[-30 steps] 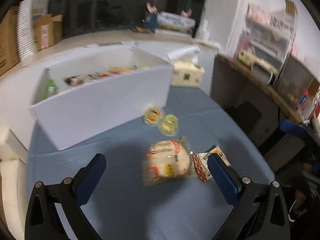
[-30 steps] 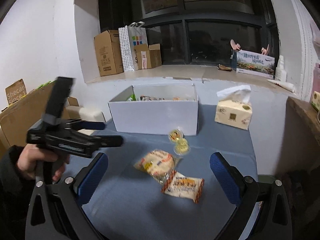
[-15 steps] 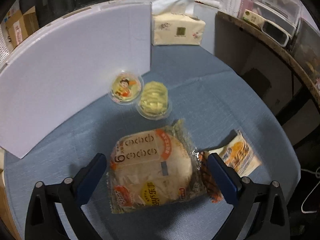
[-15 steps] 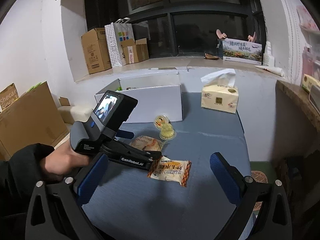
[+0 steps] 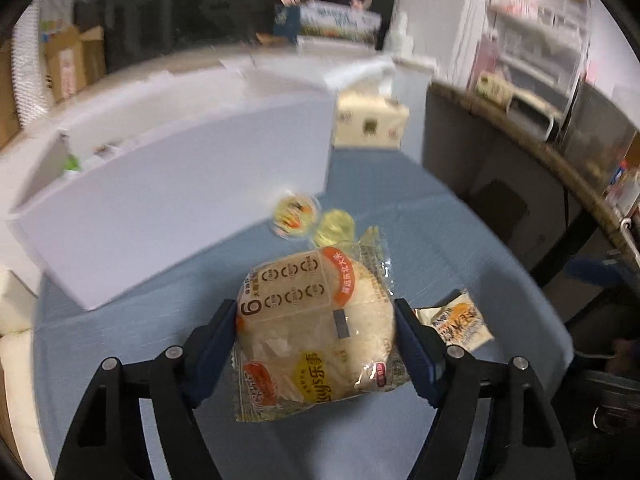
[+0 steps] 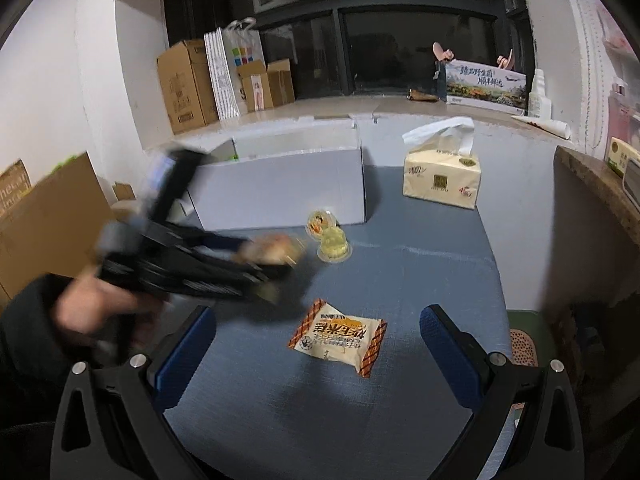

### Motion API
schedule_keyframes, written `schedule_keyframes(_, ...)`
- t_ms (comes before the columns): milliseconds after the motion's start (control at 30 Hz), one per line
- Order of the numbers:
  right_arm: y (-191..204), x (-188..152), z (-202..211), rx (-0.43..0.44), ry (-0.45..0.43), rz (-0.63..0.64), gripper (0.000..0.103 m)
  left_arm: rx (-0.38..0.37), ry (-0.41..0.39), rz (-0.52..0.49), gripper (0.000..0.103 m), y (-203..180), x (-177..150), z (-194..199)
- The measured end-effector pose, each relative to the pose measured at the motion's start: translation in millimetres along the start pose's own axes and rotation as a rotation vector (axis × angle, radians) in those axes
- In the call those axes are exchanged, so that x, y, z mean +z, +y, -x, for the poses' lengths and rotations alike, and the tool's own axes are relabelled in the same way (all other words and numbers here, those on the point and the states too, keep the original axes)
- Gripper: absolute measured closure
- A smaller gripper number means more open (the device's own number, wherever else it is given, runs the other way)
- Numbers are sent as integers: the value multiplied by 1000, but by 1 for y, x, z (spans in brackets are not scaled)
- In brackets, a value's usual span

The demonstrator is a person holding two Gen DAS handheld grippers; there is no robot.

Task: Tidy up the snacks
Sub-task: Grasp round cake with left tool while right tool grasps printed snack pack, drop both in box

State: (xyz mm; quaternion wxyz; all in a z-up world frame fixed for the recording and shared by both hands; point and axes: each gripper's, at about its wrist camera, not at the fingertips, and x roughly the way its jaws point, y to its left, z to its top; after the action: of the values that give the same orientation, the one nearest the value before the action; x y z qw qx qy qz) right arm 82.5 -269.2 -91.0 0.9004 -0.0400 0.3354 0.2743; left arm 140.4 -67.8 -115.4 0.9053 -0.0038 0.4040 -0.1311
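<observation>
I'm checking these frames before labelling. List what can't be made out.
- White box contents: left wrist view, hidden by its front wall, blurred.
- Left gripper and bread packet: right wrist view, motion-smeared; contact unreadable.
- Two jelly cups: left view, lid print blurred.

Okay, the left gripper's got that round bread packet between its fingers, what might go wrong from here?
The left gripper is closing on the bread packet, whose wrapper is loose and glossy; it might slip or the bread get squashed. Two jelly cups sit close in front of the white box, so a low carry could knock them. The small snack packet lies beside it and could be nudged.
</observation>
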Motion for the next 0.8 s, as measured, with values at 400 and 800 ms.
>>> schedule_keyframes(400, 3, -13, -100, -34, 243, 78, 0, 36, -202, 82, 23, 41, -44, 137)
schedule_keyframes(800, 2, -16, -100, -57, 255, 62, 35, 54, -216, 148, 23, 65, -63, 146)
